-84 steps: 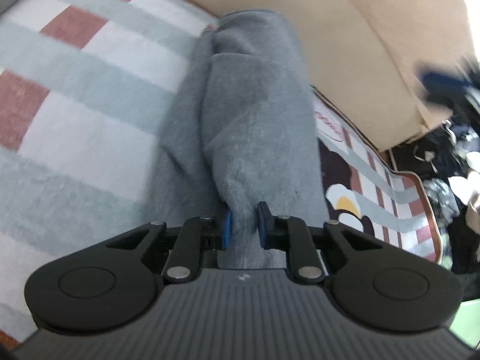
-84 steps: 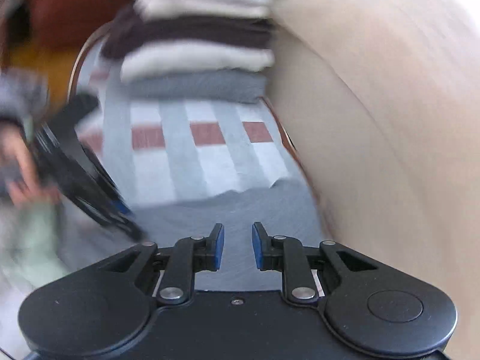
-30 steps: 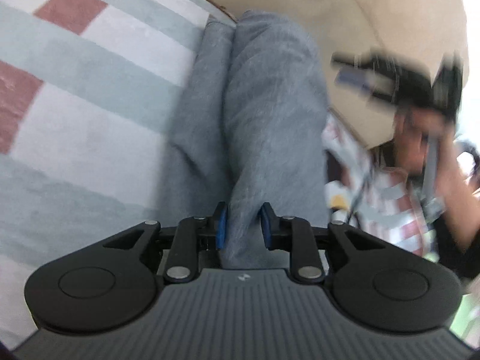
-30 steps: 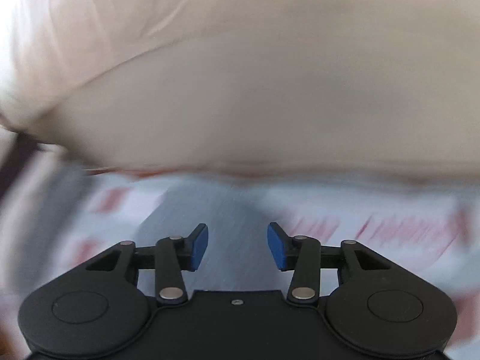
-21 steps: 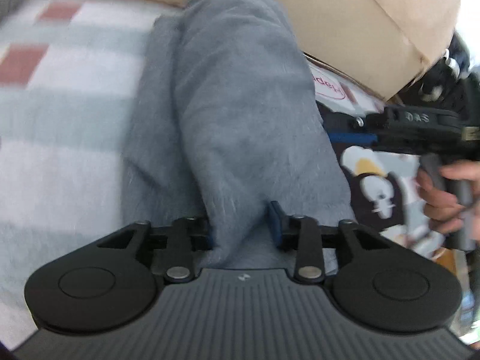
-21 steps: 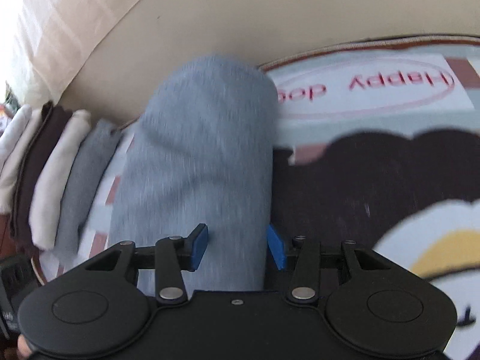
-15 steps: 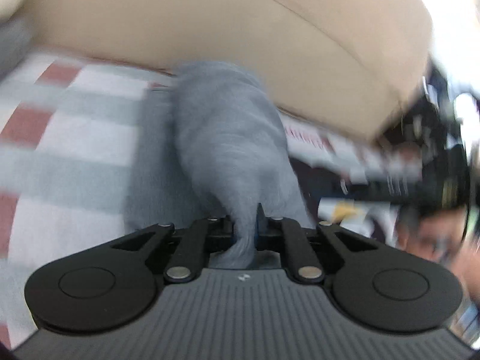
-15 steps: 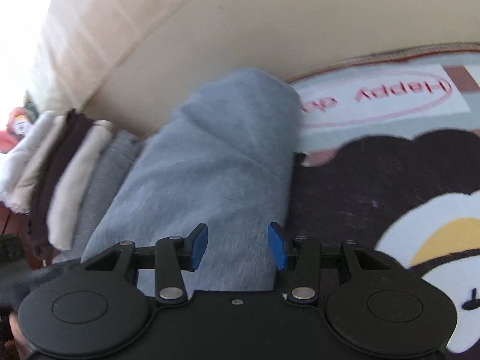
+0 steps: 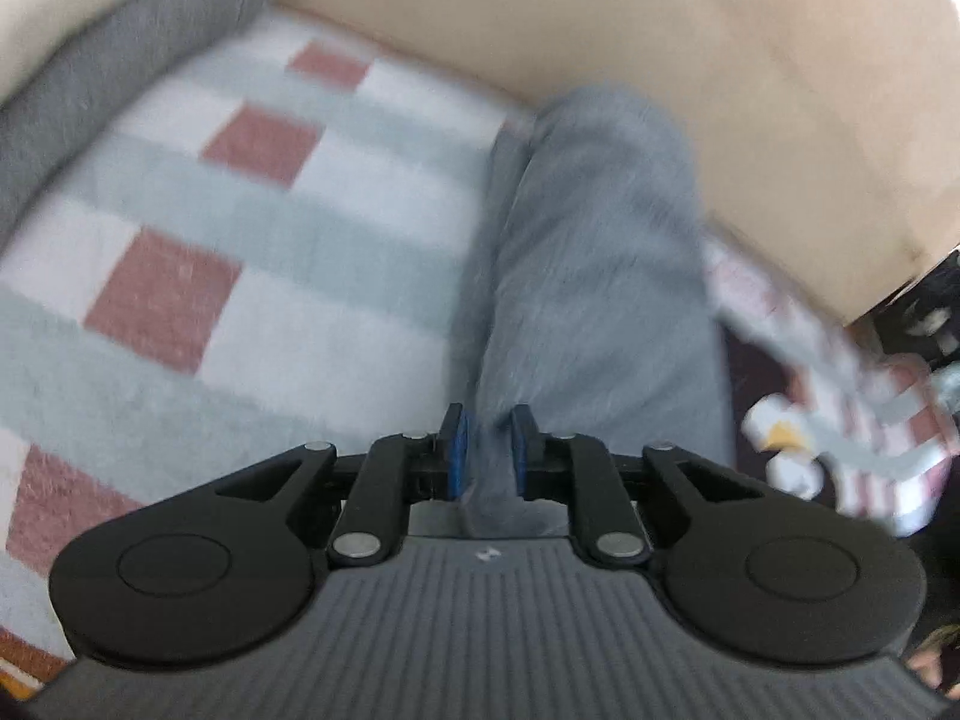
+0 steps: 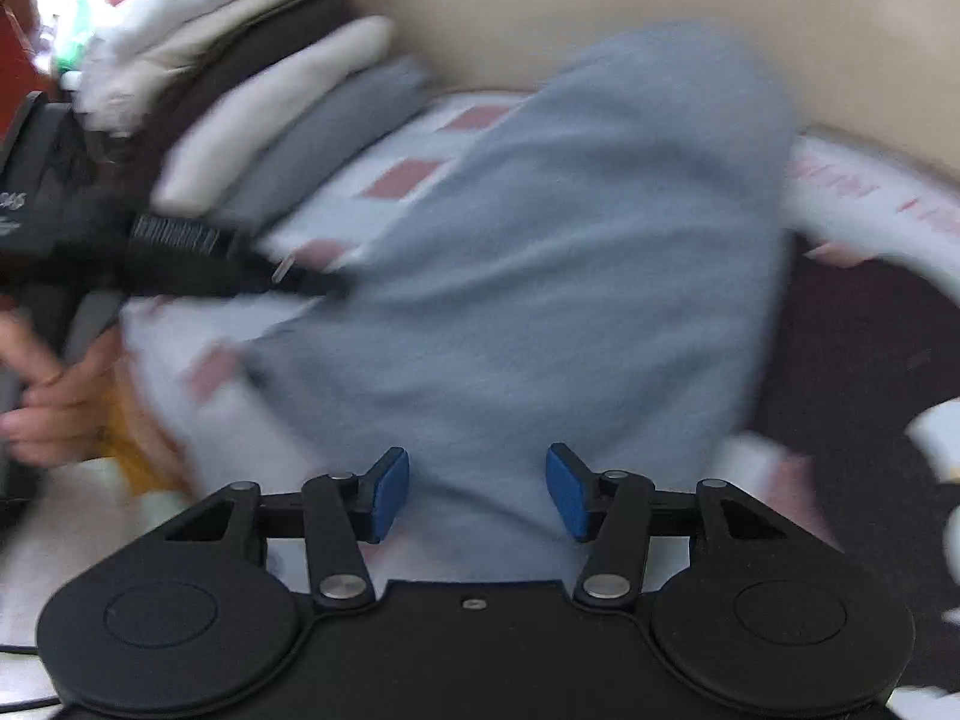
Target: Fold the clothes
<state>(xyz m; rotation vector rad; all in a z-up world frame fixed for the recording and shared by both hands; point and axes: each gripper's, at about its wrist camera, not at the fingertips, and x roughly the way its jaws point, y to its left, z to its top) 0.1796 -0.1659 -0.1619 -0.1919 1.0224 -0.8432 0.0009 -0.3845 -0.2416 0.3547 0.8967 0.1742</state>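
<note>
My left gripper (image 9: 486, 450) pinches the grey garment's (image 9: 588, 252) near edge, jaws opening slightly, pinning the fold on the checked blanket (image 9: 252, 222). My right gripper (image 10: 478, 501) opens wider, unclenched, straddling cloth to take it.

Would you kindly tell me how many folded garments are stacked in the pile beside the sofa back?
4: white top layer, dark brown, cream, grey bottom layer. More may be hidden.

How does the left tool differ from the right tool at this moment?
The left tool has its jaws narrow, pinching a fold of the grey garment and easing open; the right tool has its jaws wide, opening, its pads clear of the cloth. Both have blue pads and point at the same garment.
</note>
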